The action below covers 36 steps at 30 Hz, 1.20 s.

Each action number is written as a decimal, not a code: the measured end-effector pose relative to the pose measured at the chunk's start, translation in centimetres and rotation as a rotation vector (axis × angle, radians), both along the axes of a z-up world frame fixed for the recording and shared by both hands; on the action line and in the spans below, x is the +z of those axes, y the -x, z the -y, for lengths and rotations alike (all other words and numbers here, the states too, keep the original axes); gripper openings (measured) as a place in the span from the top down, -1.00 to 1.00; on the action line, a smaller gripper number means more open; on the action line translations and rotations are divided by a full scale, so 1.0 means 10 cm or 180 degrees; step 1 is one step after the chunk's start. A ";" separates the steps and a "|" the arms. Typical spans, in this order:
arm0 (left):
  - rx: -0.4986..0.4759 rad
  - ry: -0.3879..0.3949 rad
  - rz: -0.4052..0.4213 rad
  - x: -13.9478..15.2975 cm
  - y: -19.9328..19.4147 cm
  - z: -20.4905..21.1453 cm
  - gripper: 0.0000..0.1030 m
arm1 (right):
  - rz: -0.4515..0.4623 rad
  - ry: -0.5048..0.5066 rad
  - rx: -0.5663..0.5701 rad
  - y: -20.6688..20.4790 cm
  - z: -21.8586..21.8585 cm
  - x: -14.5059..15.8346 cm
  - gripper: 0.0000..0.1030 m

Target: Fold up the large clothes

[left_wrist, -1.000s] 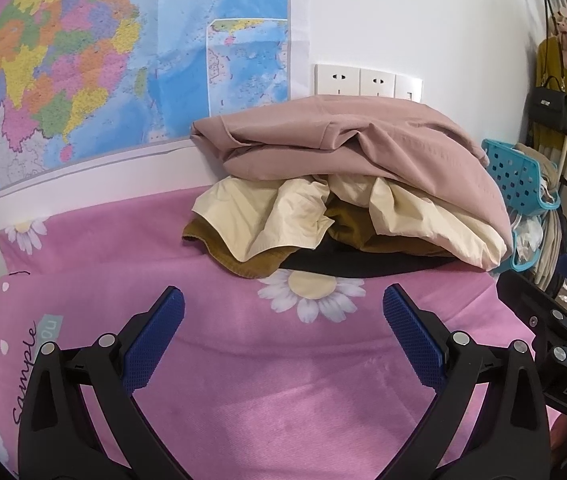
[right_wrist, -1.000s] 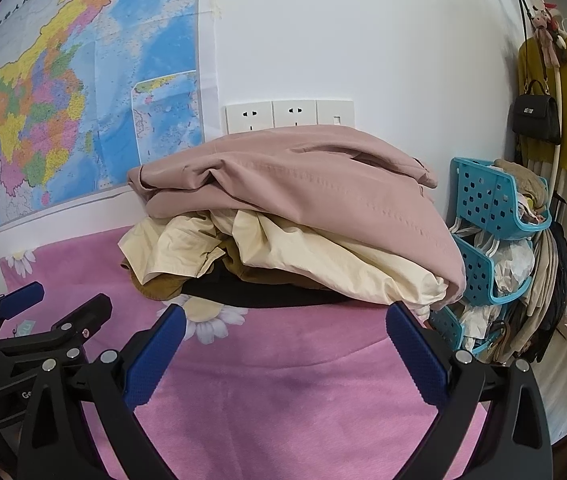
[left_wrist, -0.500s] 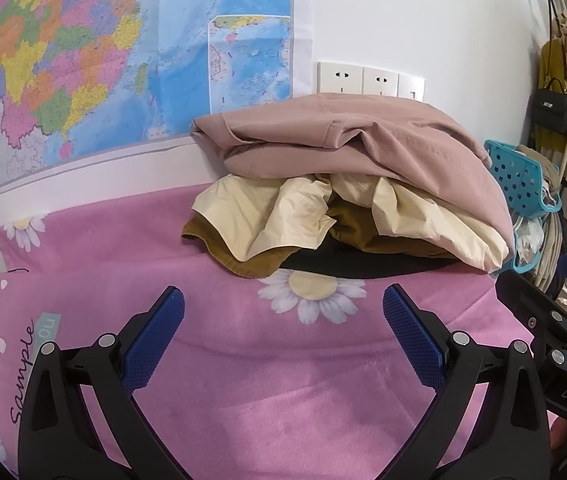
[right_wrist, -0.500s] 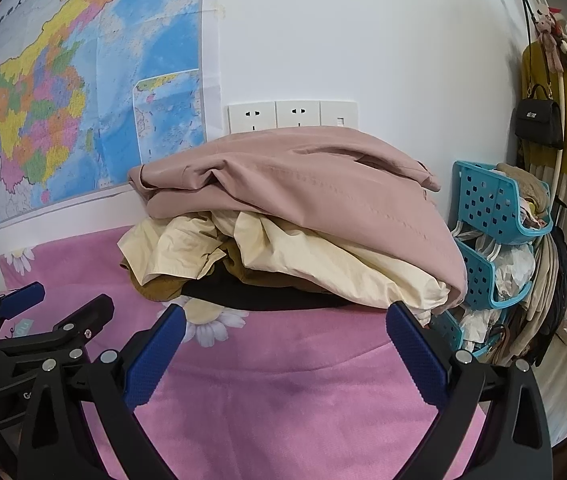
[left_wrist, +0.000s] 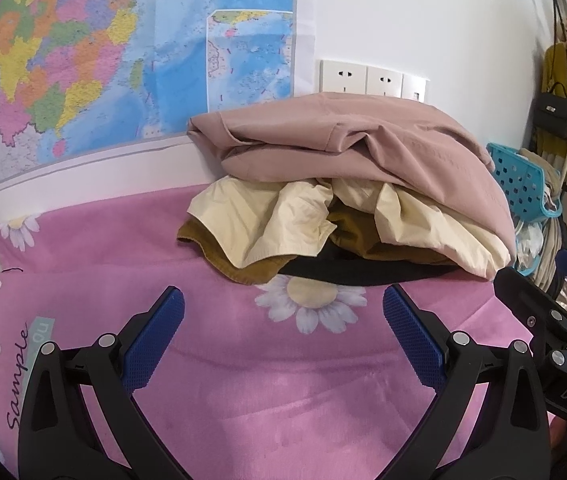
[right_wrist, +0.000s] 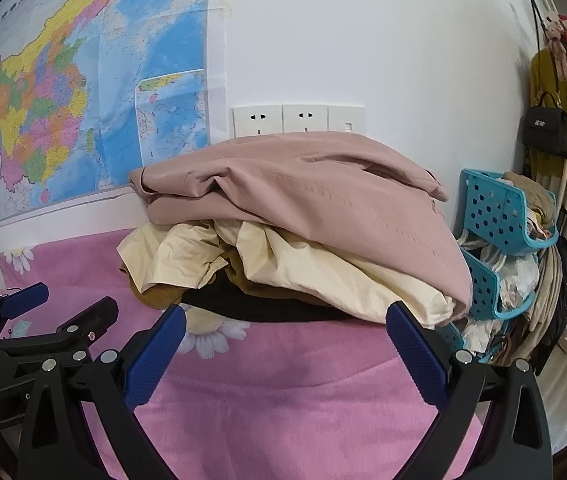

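Hovering, left claw (left_wrist: 283, 312): its two black arms with blue ribbed pads are spread wide, holding nothing, above the pink cloth and short of the heap.
Hovering, right claw (right_wrist: 283, 330): likewise two blue-padded fingers set wide apart and empty; its right pad sits just before the low edge of the cream garment, though I cannot tell whether they touch.
Claws seen together: two; the right claw shows at the right edge of the left wrist view (left_wrist: 555, 304), the left claw at the lower left of the right wrist view (right_wrist: 31, 320).
Surface: one pink fleece cover printed with white daisies (left_wrist: 283, 392), bare under both claws.
Clothes heap: four garments counted, stacked at the far side of the cover against the wall.
Top: one dusty-pink loosely folded garment (left_wrist: 363, 148).
Second: one crumpled cream garment (left_wrist: 283, 220).
Third: one mustard-brown garment (left_wrist: 235, 264).
Bottom: one black garment (left_wrist: 363, 270), mostly hidden.
Wall: one large coloured map (left_wrist: 103, 60); three white wall plates (right_wrist: 298, 119) in a row.
Right of the heap: two turquoise perforated plastic baskets (right_wrist: 499, 208), one above the other; one small black handbag (right_wrist: 545, 130) hanging.
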<state>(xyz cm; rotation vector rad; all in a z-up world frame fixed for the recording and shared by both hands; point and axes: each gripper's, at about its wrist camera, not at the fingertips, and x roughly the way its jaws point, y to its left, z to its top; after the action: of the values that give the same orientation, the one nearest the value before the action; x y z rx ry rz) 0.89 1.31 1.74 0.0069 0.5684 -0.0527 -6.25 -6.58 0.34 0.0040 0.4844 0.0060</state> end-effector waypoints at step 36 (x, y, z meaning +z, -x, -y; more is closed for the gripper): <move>0.0296 -0.0017 -0.0334 -0.26 -1.44 -0.90 -0.90 | -0.0109 0.1193 0.1076 -2.09 -1.04 0.51 0.71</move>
<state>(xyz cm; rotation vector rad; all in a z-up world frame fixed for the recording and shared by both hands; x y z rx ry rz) 15.29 10.33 -0.88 -0.0171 0.6731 0.0391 14.61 3.77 5.45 -0.4458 0.5101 0.2468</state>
